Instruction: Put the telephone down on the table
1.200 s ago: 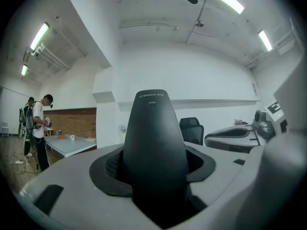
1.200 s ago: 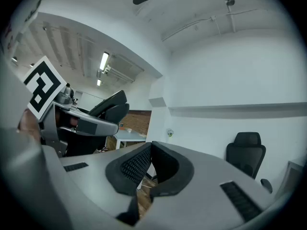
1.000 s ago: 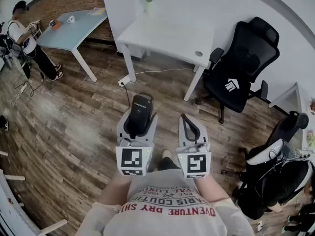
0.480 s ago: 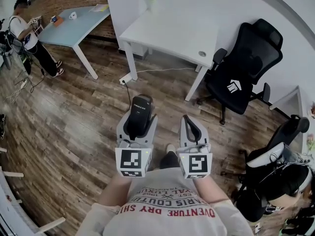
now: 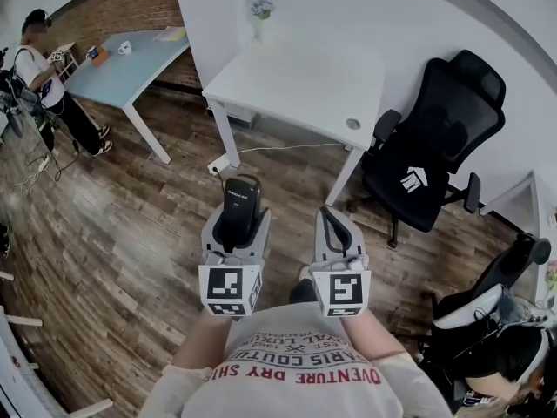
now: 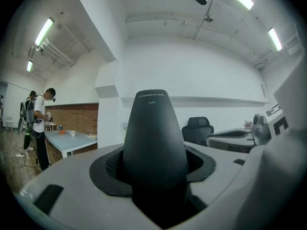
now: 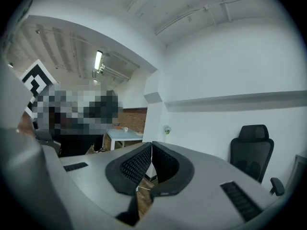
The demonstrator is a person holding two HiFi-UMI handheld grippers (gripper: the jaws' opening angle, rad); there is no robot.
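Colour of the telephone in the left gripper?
Black telephone, small pale print near its top. Left gripper view shows it best.

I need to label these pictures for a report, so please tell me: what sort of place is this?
Most likely an office or a shared workroom. A white desk stands against the white wall, a black office chair is next to it, and a light blue table stands further back by a brick wall.

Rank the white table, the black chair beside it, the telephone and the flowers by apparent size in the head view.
Largest: white table and chair, about alike, so unranked.
Then telephone, enlarged by nearness to the camera.
Smallest: flowers.
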